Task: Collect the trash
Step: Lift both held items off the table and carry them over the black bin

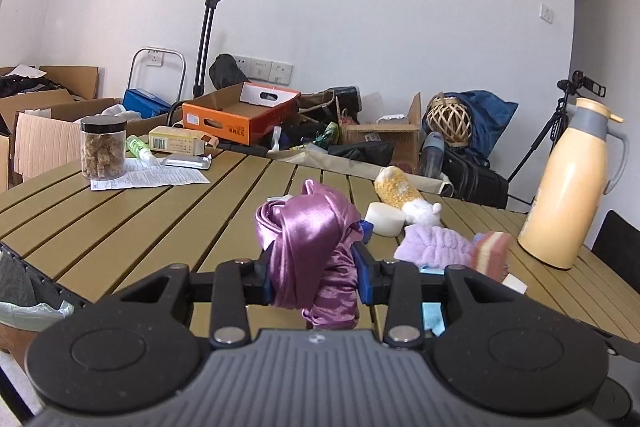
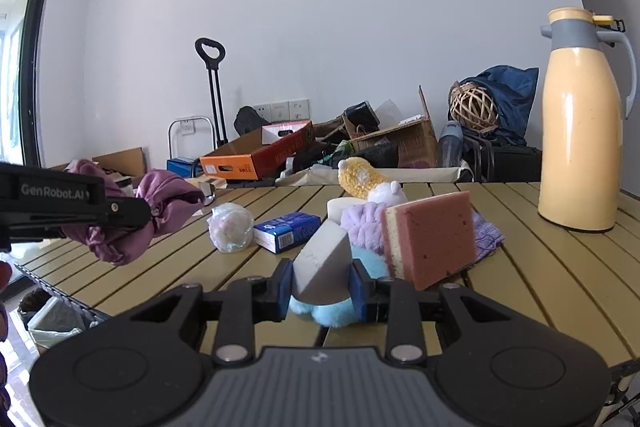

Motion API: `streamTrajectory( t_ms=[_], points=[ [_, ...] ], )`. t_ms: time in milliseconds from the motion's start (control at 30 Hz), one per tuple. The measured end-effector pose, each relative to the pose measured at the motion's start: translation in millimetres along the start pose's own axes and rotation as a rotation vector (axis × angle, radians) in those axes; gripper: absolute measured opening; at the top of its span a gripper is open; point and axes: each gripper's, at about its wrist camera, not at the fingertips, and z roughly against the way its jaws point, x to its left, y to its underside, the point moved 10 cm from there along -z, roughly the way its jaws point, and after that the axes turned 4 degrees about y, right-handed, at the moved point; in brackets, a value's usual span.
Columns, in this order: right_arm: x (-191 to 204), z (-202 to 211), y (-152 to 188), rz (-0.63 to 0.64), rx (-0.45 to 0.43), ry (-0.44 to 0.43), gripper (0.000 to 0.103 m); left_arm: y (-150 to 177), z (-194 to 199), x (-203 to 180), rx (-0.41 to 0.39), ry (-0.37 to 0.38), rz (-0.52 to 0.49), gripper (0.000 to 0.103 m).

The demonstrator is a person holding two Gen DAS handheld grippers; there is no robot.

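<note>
Above the slatted table, two items are being gripped.
A purple satin cloth is being clenched by the left gripper; a grey wedge, at six o'clock, by the right gripper.

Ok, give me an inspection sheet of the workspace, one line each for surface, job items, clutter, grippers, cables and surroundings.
Surface: slatted table, crowded at centre.
Job's things: purple satin cloth in left gripper; grey-white wedge in right gripper.
Clutter: pink sponge, blue box, plastic-wrapped ball, lilac cloth, plush toy, jar, thermos.
Grippers: both jaws shut on their items.
Cables: nothing seen.
Surroundings: cardboard boxes, orange box, bags on floor; lined bin beside table.
</note>
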Motion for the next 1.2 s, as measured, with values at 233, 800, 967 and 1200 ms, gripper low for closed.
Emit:
streamTrajectory(
  t_ms=[233,800,967,1200],
  points=[
    [-9,26,3,0.015,-0.018,0.003,0.028,17,26,-6,-0.004,0.023,0.01,0.037],
    [-33,86,53,0.011,0.076,0.023,0.028,84,85,-30,0.067,0.098,-0.003,0.037],
    [-36,98,76,0.014,0.132,0.028,0.028,112,94,-34,0.131,0.099,-0.021,0.037],
    [-39,115,114,0.016,0.231,0.028,0.028,151,103,-34,0.226,0.097,-0.049,0.037]
  ],
)
